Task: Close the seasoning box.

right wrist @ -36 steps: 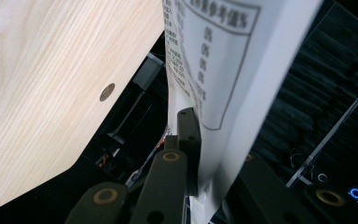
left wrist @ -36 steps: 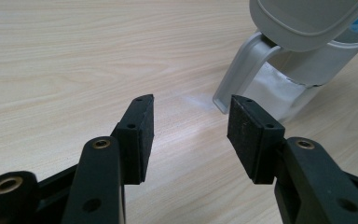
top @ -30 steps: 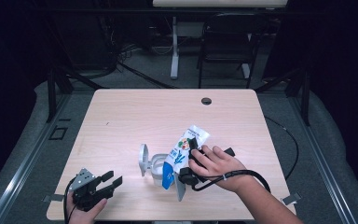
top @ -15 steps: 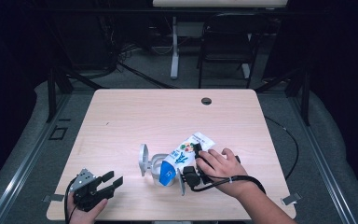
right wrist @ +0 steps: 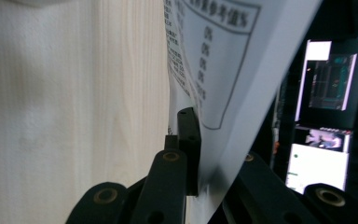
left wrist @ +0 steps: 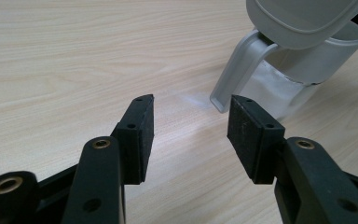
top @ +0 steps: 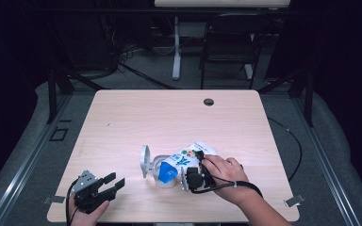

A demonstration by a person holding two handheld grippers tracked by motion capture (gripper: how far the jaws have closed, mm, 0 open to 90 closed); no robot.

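Nearest us, our left tool (top: 104,184) rests on the tabletop (top: 122,122) with jaws wide apart and nothing between them; the jug (left wrist: 303,56) stands just ahead and to its right. Our right tool (top: 192,178) is clamped tight on the pouch (top: 188,156), which is tipped with its blue end at the jug's mouth. We judge the pouring under way; emptying the pouch and setting it down remain.

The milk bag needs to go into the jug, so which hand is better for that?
Probably the right: the right gripper is already shut on the milk bag at the jug. The left gripper sits open, apart.
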